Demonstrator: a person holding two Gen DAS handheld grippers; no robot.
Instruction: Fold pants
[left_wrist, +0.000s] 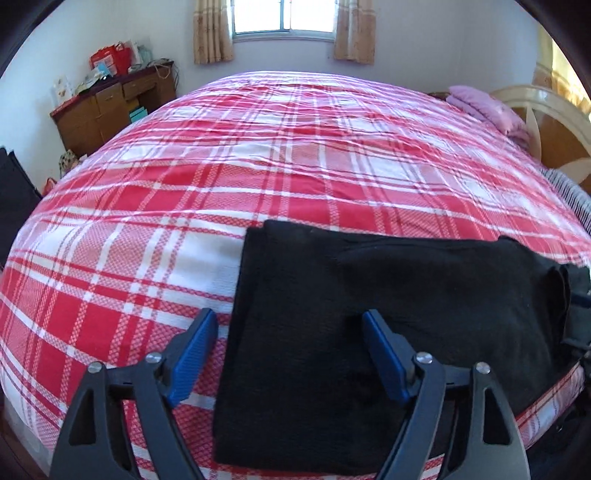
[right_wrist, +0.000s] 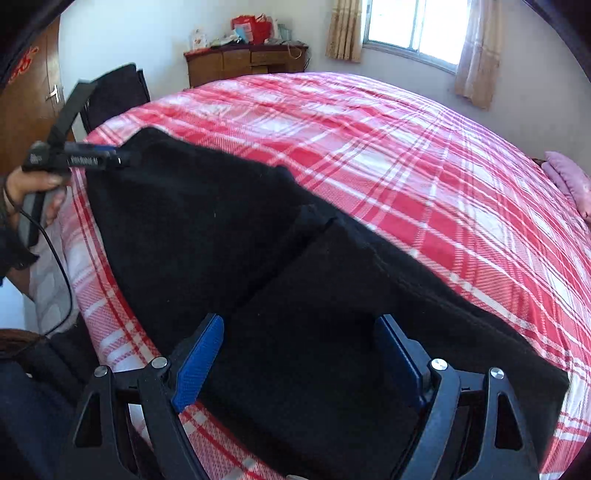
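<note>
The black pants (left_wrist: 388, 310) lie folded flat on the red plaid bed near its front edge; they also show in the right wrist view (right_wrist: 280, 266). My left gripper (left_wrist: 290, 328) is open, its blue pads astride the pants' left edge, holding nothing. It also shows from the side in the right wrist view (right_wrist: 110, 157), at the pants' far left corner. My right gripper (right_wrist: 299, 336) is open just above the pants' near part, holding nothing.
The plaid bedspread (left_wrist: 295, 155) covers the whole bed. A pink pillow (left_wrist: 487, 107) lies by the cream headboard (left_wrist: 546, 118). A brown dresser (left_wrist: 110, 107) with clutter stands at the far wall. A dark chair (right_wrist: 114, 92) stands by the bed's left side.
</note>
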